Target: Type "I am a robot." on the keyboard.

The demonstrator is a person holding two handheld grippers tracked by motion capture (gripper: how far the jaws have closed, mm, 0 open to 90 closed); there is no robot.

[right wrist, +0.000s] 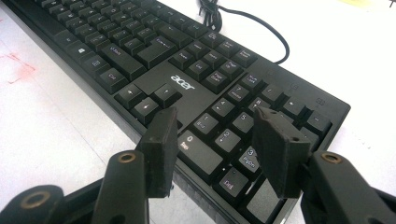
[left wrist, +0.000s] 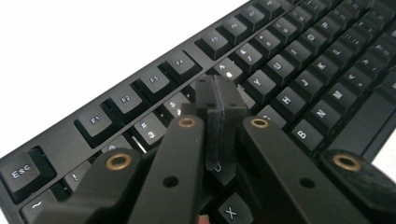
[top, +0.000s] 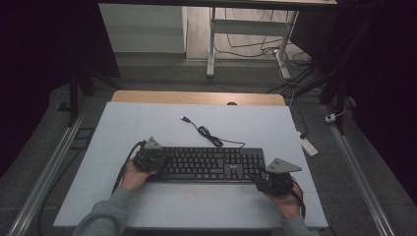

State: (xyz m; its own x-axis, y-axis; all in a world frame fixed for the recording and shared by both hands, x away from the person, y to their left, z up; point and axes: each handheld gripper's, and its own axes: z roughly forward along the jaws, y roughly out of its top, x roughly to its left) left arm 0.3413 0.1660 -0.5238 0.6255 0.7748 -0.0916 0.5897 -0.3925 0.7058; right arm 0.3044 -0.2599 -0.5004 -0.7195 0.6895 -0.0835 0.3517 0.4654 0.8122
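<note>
A black Acer keyboard lies across the middle of the white table board. Its cable runs toward the far side and ends in a loose USB plug. My left gripper is over the keyboard's left end. In the left gripper view the left gripper is shut, its pads pressed together with nothing between them, tips just above the upper letter and number rows of the keyboard. My right gripper is at the right end. In the right gripper view the right gripper stands open over the number pad of the keyboard.
The white board has free room in front of and behind the keyboard. A faint red stain marks it near the front edge. A power strip lies off the right side. Desk legs and floor cables are beyond the table.
</note>
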